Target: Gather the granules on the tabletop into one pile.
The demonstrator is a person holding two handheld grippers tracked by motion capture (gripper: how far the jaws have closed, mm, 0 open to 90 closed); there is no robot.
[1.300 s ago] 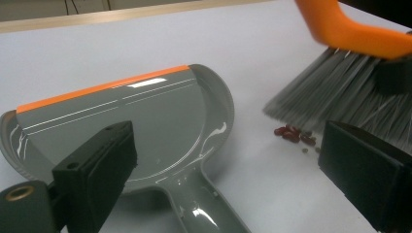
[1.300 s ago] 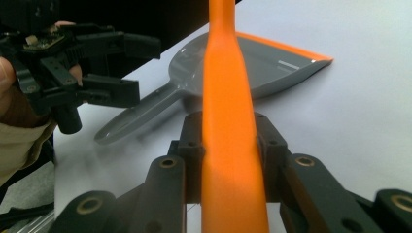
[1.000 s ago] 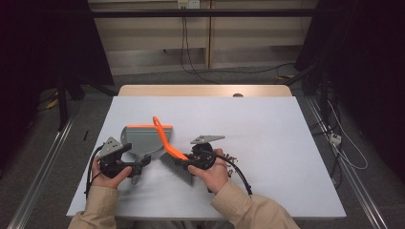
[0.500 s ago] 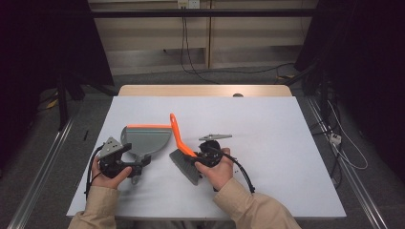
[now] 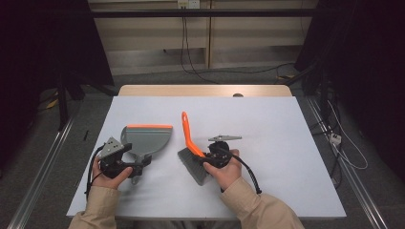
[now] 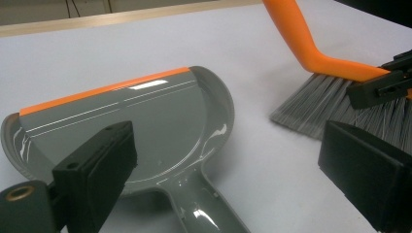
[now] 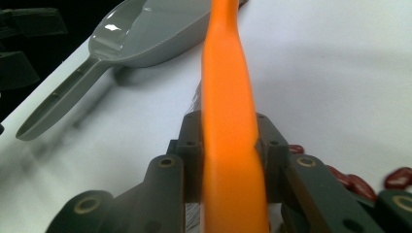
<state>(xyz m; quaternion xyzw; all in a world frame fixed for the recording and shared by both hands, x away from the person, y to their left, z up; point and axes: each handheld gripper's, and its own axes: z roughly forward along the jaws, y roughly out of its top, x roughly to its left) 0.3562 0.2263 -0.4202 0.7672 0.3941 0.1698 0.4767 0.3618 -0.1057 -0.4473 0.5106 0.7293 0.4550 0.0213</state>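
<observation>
An orange-handled hand brush with grey bristles point(image 5: 191, 143) is clamped in the right hand-held gripper point(image 5: 213, 156) beside a grey plastic dustpan with an orange lip point(image 5: 145, 138) on the white table point(image 5: 286, 143).

The brush handle point(image 7: 228, 121) is gripped between the closed jaws of the right hand-held gripper, its bristles point(image 6: 316, 104) resting on the table just right of the dustpan and apart from it. The left hand-held gripper point(image 5: 125, 160) is held with its jaws wide apart over the dustpan's handle point(image 6: 204, 208), which is seen between them without being pressed. Small dark red pieces point(image 7: 359, 182) are seen on the table near the right hand-held gripper.
</observation>
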